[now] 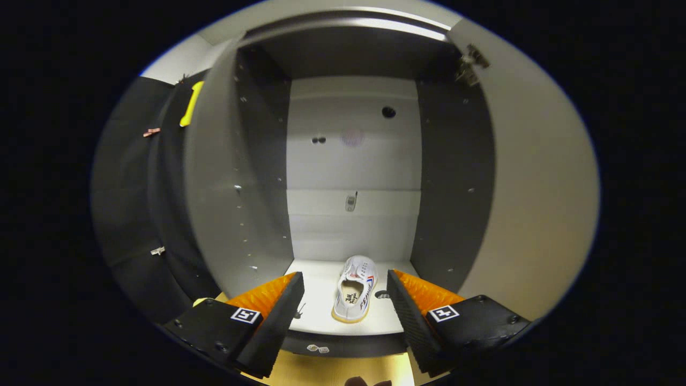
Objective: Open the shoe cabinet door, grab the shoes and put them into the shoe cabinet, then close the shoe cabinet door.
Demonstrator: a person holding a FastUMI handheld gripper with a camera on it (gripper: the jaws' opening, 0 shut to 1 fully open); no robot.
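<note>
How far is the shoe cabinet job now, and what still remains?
Done: the cabinet stands open, its door swung to the right, and one shoe lies on the bottom shelf. In hand: nothing; the gripper is open, fingers either side of the shoe without touching it. Left: closing the door, and any other shoe, which I cannot see.

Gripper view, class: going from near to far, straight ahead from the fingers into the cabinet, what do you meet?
Open gripper → cabinet floor's front edge → white shoe lying on the floor → pale back panel.
</note>
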